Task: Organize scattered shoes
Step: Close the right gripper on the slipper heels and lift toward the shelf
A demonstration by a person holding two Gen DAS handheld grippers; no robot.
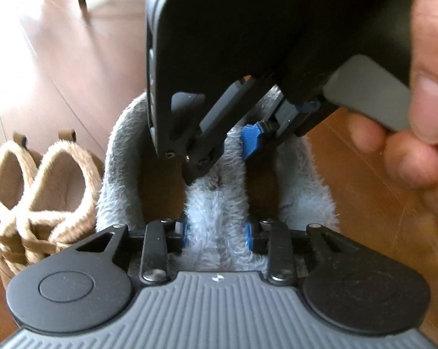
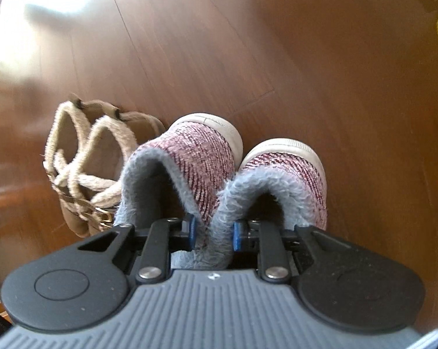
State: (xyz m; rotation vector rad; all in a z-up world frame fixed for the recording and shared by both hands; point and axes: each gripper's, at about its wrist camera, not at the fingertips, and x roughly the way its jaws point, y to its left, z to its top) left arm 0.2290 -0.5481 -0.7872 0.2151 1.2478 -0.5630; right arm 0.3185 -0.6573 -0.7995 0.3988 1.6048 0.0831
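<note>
Floor (image 2: 306, 58): brown wood, bearing all footwear. Pink boots (image 2: 207, 157), one pair, grey-fleeced, upright side by side with toes pointing away from both claws; left gripper (image 1: 217, 232) and right gripper (image 2: 213, 231) each clenched on the pinched-together inner collars directly beneath them. Tan boots (image 2: 82, 157), paired, stand just left, close enough to brush during a lift.

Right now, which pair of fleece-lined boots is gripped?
The pink knit boots with grey fleece lining: both grippers pinch their touching inner collars. The tan suede pair stands untouched beside them.
</note>
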